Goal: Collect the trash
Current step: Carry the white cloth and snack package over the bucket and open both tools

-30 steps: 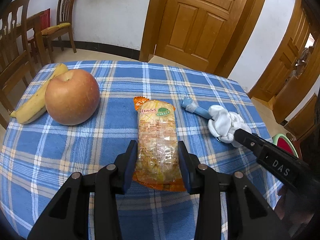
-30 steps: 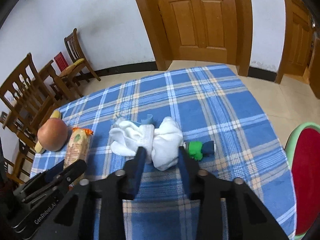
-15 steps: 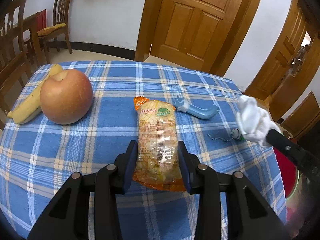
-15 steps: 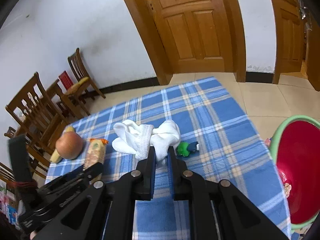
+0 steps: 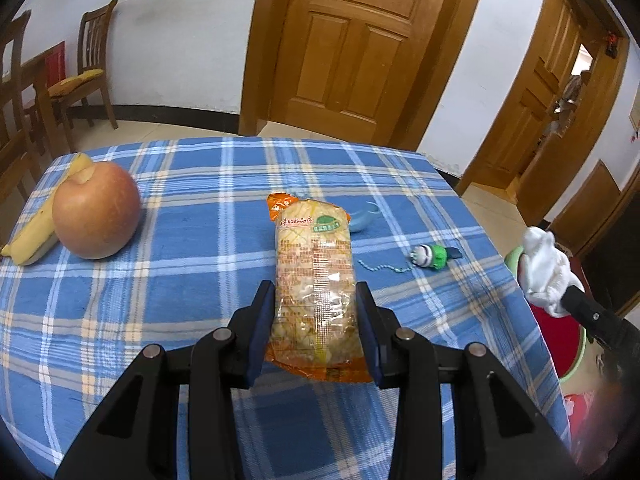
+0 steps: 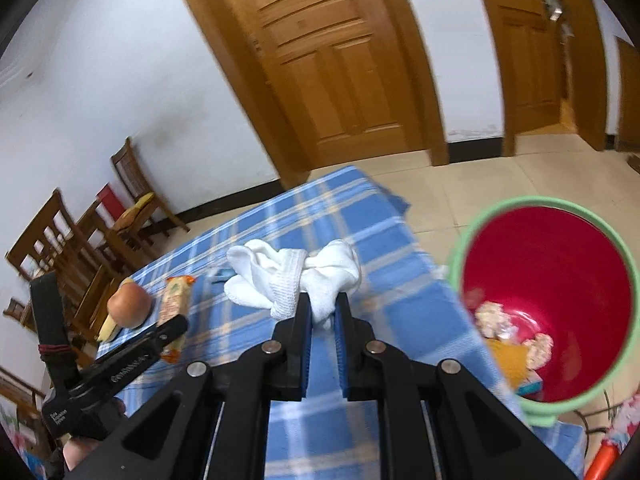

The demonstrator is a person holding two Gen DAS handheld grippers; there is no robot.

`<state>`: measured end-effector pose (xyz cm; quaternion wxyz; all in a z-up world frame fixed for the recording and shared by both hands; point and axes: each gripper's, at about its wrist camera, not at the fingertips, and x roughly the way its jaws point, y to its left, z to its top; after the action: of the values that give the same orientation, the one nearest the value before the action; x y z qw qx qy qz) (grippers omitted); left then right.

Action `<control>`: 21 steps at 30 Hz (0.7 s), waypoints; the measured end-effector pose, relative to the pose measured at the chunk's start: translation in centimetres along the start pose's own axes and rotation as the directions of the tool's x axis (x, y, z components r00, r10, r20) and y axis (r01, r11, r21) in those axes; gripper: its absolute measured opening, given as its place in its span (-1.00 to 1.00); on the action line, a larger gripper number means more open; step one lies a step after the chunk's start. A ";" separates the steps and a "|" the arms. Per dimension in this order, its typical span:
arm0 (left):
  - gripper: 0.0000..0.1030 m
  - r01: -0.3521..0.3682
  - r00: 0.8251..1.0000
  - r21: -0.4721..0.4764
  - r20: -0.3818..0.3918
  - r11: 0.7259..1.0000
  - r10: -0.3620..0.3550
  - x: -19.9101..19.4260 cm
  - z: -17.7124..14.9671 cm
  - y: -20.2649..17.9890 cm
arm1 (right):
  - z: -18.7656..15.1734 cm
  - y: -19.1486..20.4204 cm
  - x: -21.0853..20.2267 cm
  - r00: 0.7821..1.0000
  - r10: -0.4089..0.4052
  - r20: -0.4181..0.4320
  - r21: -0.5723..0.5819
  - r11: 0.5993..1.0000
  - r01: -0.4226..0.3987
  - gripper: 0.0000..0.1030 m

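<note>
While the right hand-held gripper [image 6: 322, 314] pinches the cloth [image 6: 294, 276] near the bin [image 6: 536, 204], the left hand-held gripper [image 5: 316, 320] clamps the snack [image 5: 314, 276]; next, I think, carry the cloth over the bin and release.

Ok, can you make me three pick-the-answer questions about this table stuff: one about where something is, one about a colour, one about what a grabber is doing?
1. Where is the yellow banana?
A. Beside the red-orange apple
B. In the bin
C. On a chair

2. What colour is the inside of the green-rimmed plastic bin?
A. Blue
B. Red
C. Yellow

3. What is the right gripper doing?
A. Open, holding nothing
B. Gripping the apple
C. Shut on the crumpled white cloth

Answers: 1 A, the banana lies right against the apple. 2 B, the inner wall is red. 3 C, the cloth is pinched between its fingers.
</note>
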<state>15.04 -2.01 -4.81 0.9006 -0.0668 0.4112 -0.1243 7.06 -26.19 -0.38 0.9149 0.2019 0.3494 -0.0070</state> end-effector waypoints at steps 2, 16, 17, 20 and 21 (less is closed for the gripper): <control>-0.22 0.005 1.000 0.013 -0.003 1.000 -0.005 0.0 -0.1 -0.4 | -0.1 -1.4 -0.7 1.000 -0.030 0.007 0.025 0.999 0.029 -0.76; -0.22 0.056 0.998 0.089 -0.005 0.994 -0.056 -1.1 0.0 -4.9 | -1.5 -9.5 -3.6 0.984 -0.175 0.008 0.163 0.972 0.172 -0.75; -0.22 0.069 0.998 0.097 -0.010 0.993 -0.069 -1.3 0.0 -5.5 | -1.7 -10.1 -3.7 0.983 -0.185 0.005 0.181 0.967 0.181 -0.75; -0.22 0.096 0.995 0.127 -0.019 0.987 -0.094 -1.7 -0.1 -7.2 | -2.2 -11.9 -4.0 0.979 -0.205 -0.004 0.220 0.955 0.201 -0.75; -0.22 0.102 0.995 0.135 -0.022 0.986 -0.100 -1.8 -0.2 -7.7 | -2.4 -12.5 -4.1 0.977 -0.213 -0.010 0.235 0.949 0.210 -0.75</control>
<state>12.44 -8.87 -1.89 0.8924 -0.0252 0.4046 -0.1981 0.55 -37.29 -3.89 0.8814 0.2699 0.3584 -0.1479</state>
